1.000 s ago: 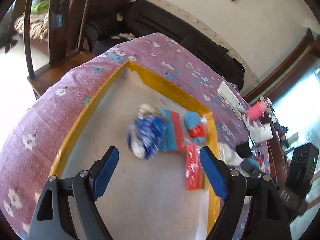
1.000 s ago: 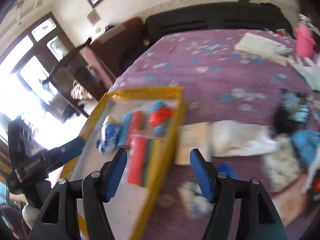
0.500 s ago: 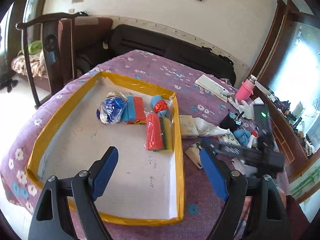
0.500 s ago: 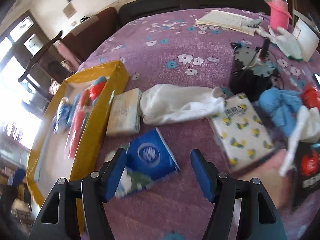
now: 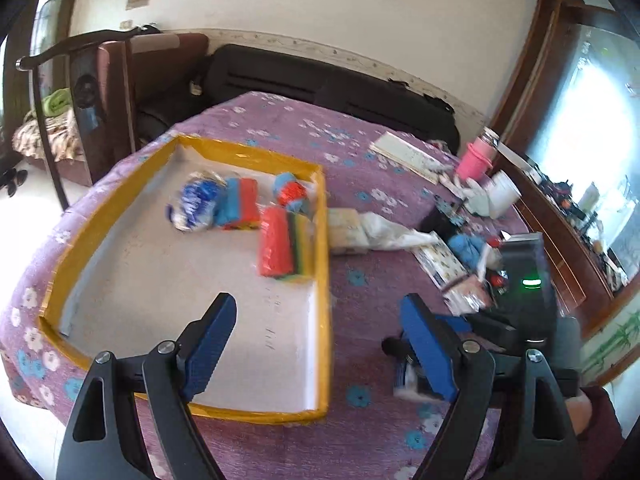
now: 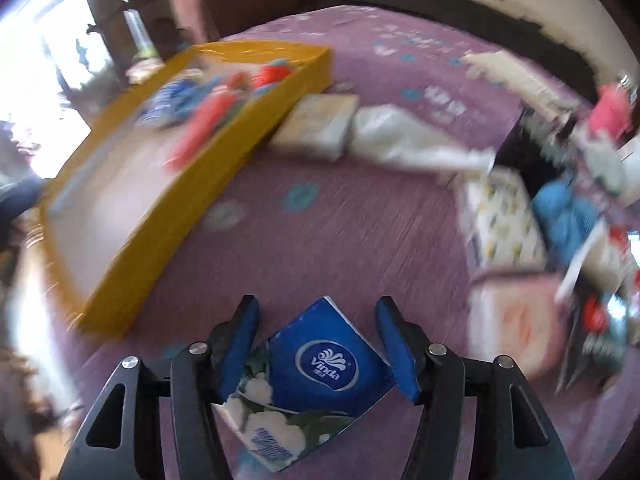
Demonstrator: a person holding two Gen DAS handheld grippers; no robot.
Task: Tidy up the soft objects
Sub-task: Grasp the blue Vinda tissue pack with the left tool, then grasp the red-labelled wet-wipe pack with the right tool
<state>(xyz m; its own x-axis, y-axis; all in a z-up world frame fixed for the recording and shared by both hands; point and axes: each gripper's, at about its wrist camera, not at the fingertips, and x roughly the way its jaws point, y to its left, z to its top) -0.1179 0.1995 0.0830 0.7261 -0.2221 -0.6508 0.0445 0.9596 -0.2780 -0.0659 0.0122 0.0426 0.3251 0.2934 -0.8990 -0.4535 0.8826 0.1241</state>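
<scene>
A yellow-rimmed tray (image 5: pixel 323 240) (image 6: pixel 256 120) lies on the purple flowered bedspread and holds a blue-white tissue roll (image 5: pixel 192 204), coloured sponges (image 5: pixel 276 246) and a small red-blue item (image 5: pixel 290 192). My left gripper (image 5: pixel 316 340) is open and empty above the tray's near right corner. My right gripper (image 6: pixel 316 340) is open, its jaws on either side of a blue Vinda tissue pack (image 6: pixel 320 376) lying on the bedspread; contact is unclear. The right gripper also shows in the left wrist view (image 5: pixel 432 344).
To the right of the tray lie a beige tissue pack (image 6: pixel 320 124), a white cloth (image 6: pixel 408 140), a patterned tissue pack (image 6: pixel 500 220), a blue cloth (image 6: pixel 564 212) and a pink cup (image 5: pixel 474 158). A wooden chair (image 5: pixel 80 92) stands at the left.
My right gripper has come down over the blue Vinda pack, which now sits between its jaws. My left gripper has shifted right, over the tray's corner.
</scene>
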